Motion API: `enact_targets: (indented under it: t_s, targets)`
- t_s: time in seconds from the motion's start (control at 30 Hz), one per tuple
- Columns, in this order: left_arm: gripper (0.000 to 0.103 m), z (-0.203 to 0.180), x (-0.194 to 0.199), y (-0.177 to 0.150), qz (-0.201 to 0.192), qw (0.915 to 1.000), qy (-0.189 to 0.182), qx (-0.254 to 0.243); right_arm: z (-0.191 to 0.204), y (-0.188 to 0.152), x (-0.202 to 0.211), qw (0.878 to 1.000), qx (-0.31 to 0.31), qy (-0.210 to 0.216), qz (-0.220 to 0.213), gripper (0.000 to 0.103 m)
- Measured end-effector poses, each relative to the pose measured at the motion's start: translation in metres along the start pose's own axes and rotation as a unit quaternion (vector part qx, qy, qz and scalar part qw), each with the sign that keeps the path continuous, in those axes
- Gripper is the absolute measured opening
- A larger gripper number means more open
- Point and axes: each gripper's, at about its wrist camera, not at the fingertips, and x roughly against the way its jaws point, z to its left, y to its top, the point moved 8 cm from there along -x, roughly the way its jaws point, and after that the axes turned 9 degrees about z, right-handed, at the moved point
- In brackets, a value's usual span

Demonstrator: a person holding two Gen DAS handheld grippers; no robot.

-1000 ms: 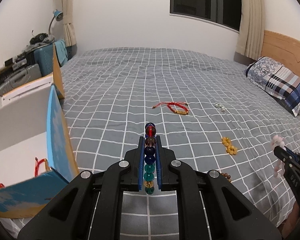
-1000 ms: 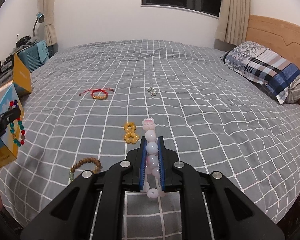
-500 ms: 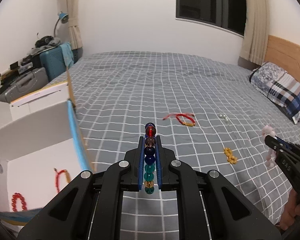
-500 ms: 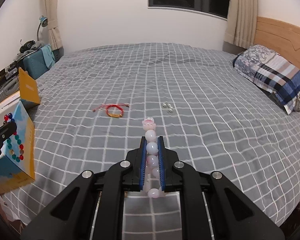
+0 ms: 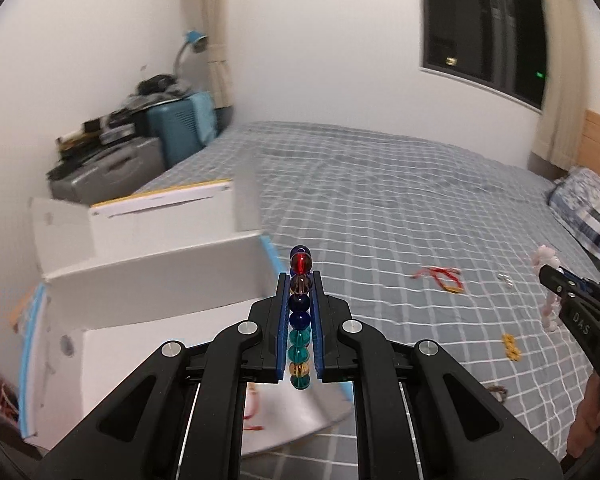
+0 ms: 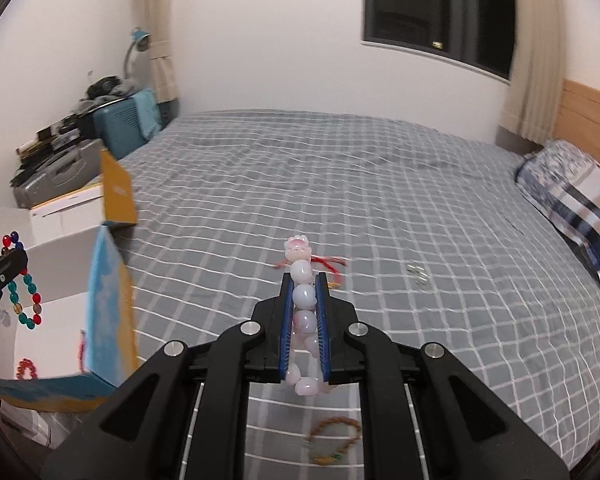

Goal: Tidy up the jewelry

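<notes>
Pinching a multicoloured bead bracelet [image 5: 300, 320], the left gripper [image 5: 299, 280] hangs by the box [image 5: 156, 280]; right gripper [image 6: 304, 284] fingers clamp a pink bead bracelet [image 6: 303, 300].

Both wrist views look down across the bed [image 5: 380, 200], sharing the open box [image 6: 60, 264]

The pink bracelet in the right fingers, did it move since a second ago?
Yes. The pink bracelet, clamped in the right gripper, has swung left toward the white box, which now shows beside it, and the pillow sits further right.
</notes>
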Motion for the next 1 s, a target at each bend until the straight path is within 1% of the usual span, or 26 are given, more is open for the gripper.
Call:
enact_targets:
  t_s: [0.1, 0.17, 0.33, 0.43, 0.53, 0.7, 0.83, 0.97, 1.0]
  targets:
    - [0.009, 0.03, 0.0, 0.001, 0.008, 0.9997, 0.013, 0.018, 0.035, 0.008, 0.002, 1.0, 0.022, 0.014, -0.006, 0.01]
    - [0.009, 0.052, 0.001, -0.001, 0.012, 0.9992, 0.028, 0.026, 0.06, 0.011, 0.002, 0.999, 0.034, 0.025, -0.008, 0.01]
    - [0.009, 0.099, 0.005, -0.009, 0.02, 0.9974, 0.049, 0.048, 0.119, 0.013, 0.003, 0.997, 0.064, 0.05, -0.01, 0.01]
    - [0.009, 0.119, 0.007, -0.014, 0.021, 0.9966, 0.061, 0.052, 0.156, 0.012, 0.003, 0.994, 0.082, 0.07, -0.012, 0.01]
    - [0.009, 0.138, 0.006, -0.022, 0.032, 0.995, 0.076, 0.057, 0.19, 0.007, 0.001, 0.991, 0.096, 0.089, -0.006, 0.01]
    - [0.009, 0.166, -0.006, -0.041, 0.069, 0.9908, 0.088, 0.076, 0.24, -0.011, -0.012, 0.986, 0.116, 0.12, 0.024, 0.01]
    - [0.009, 0.182, -0.017, -0.057, 0.1, 0.9868, 0.092, 0.088, 0.269, -0.028, -0.026, 0.981, 0.124, 0.138, 0.059, 0.01]
    - [0.009, 0.198, -0.03, -0.07, 0.13, 0.982, 0.094, 0.1, 0.286, -0.043, -0.043, 0.977, 0.131, 0.141, 0.092, 0.01]
    - [0.009, 0.2, -0.032, -0.073, 0.136, 0.9808, 0.098, 0.1, 0.291, -0.048, -0.049, 0.975, 0.134, 0.14, 0.106, 0.01]
